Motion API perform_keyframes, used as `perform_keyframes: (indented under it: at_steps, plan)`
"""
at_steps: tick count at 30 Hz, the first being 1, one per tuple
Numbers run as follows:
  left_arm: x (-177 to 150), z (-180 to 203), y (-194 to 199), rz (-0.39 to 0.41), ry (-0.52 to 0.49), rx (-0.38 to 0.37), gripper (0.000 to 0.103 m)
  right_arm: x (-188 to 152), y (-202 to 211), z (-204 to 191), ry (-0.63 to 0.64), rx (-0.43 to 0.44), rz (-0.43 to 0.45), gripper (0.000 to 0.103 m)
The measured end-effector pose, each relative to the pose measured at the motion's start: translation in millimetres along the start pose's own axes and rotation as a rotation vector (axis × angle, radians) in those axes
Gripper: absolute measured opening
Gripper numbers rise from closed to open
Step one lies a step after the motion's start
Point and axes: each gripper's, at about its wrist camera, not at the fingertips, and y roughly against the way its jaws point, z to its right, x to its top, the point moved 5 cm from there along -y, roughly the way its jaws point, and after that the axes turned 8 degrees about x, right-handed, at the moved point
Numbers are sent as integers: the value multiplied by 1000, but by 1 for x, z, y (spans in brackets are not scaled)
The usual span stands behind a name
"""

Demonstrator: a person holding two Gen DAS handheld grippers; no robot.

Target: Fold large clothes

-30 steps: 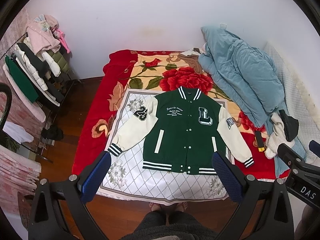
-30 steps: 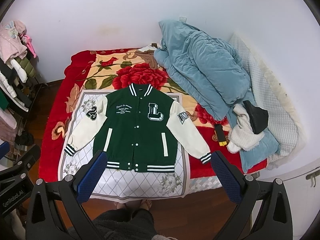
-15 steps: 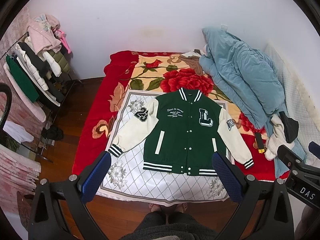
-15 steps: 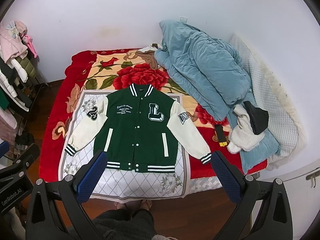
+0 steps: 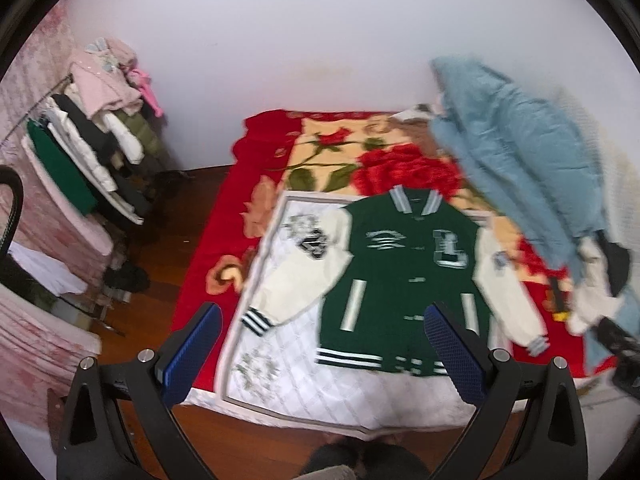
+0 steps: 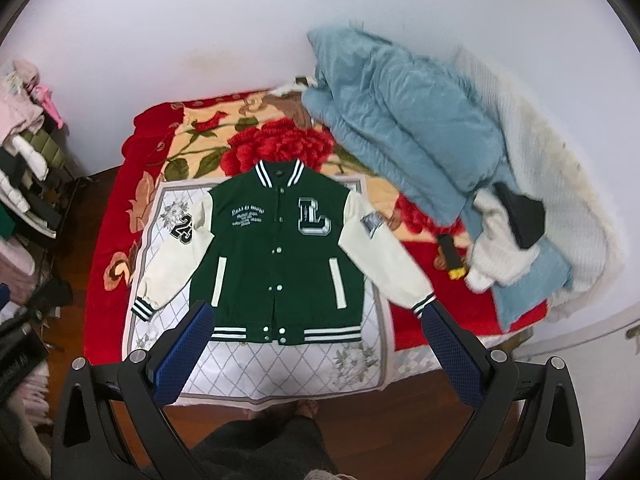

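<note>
A green varsity jacket (image 6: 276, 256) with cream sleeves and a white "L" lies flat, face up and buttoned, sleeves spread, on a white quilted mat (image 6: 280, 364) on the bed. It also shows, blurred, in the left wrist view (image 5: 404, 276). My left gripper (image 5: 322, 350) is open and empty, held above the bed's near edge. My right gripper (image 6: 316, 350) is open and empty, also above the near edge, over the jacket's hem.
A red floral blanket (image 6: 108, 216) covers the bed. A blue duvet (image 6: 404, 136), a white garment with a black item (image 6: 516, 216) and a black-yellow object (image 6: 450, 258) lie at right. A loaded clothes rack (image 5: 92, 152) stands at left on wooden floor (image 5: 168, 248).
Both grippers have moved forward toward the bed, so the jacket looks larger. The left view has swung left and blurred. The jacket has not moved.
</note>
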Motion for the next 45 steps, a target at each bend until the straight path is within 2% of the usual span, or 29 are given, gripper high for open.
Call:
perform_keyframes:
  at_steps: [2,5,8,9,11,12,14,16,19,22,25,27,30,32,34,37,38,39,40,41,42,43,45]
  plan:
    - [-5,1,-29,-5,-7,44,103,-8,-41,20,-47,-21,-21,103]
    - [-12,14,-96,-25,-48,129,103,-14,-103,50,-103,-79,-58,103]
    - [-33,23,-153,-82,-83,188,103,-25,-174,86,-159,-106,-131,103]
    - [-39,31,-183,-115,-89,205,103,-30,-198,100,-181,-106,-154,103]
    - [-51,40,-218,-155,-91,212,103,-41,-250,131,-237,-101,-206,103]
    - [-60,48,-248,-192,-92,230,103,-48,-275,147,-260,-98,-227,103]
    - [-76,55,-282,-241,-97,275,103,-61,-331,177,-304,-77,-287,103]
    - [-97,66,-327,-326,-93,311,103,-71,-377,200,-344,-60,-331,103]
    - [-117,80,-368,-392,-81,335,103,-86,-441,239,-409,-59,-353,103]
    - [-127,111,-401,-412,-105,344,103,-104,-489,275,-519,-72,-377,103]
    - [-127,152,-429,-423,-138,324,103,-130,-530,319,-707,-63,-398,103]
    - [-127,187,-445,-424,-163,283,103,-152,-550,343,-859,-33,-406,103]
    - [-119,239,-452,-404,-212,217,103,-175,-584,368,-1069,63,-363,102]
    - [-113,268,-453,-383,-240,188,103,-183,-603,382,-1213,150,-288,98]
    - [-105,299,-457,-360,-262,155,103,-187,-619,395,-1363,227,-173,96]
    - [-95,336,-465,-346,-281,128,103,-190,-633,410,-1558,286,10,94]
    - [-89,346,-468,-341,-282,121,103,-187,-635,414,-1593,297,81,88]
    - [-86,350,-471,-335,-282,116,103,-183,-637,417,-1602,293,112,84]
    - [-80,359,-473,-320,-288,114,103,-179,-640,419,-1603,275,125,74]
    - [-75,367,-475,-305,-297,117,103,-174,-641,419,-1595,262,146,53]
    - [-71,373,-477,-292,-303,119,103,-169,-642,420,-1577,243,156,38]
    - [-66,376,-479,-281,-307,118,103,-164,-643,421,-1556,214,151,5]
    - [-55,381,-483,-262,-309,121,103,-148,-638,426,-1508,172,170,6]
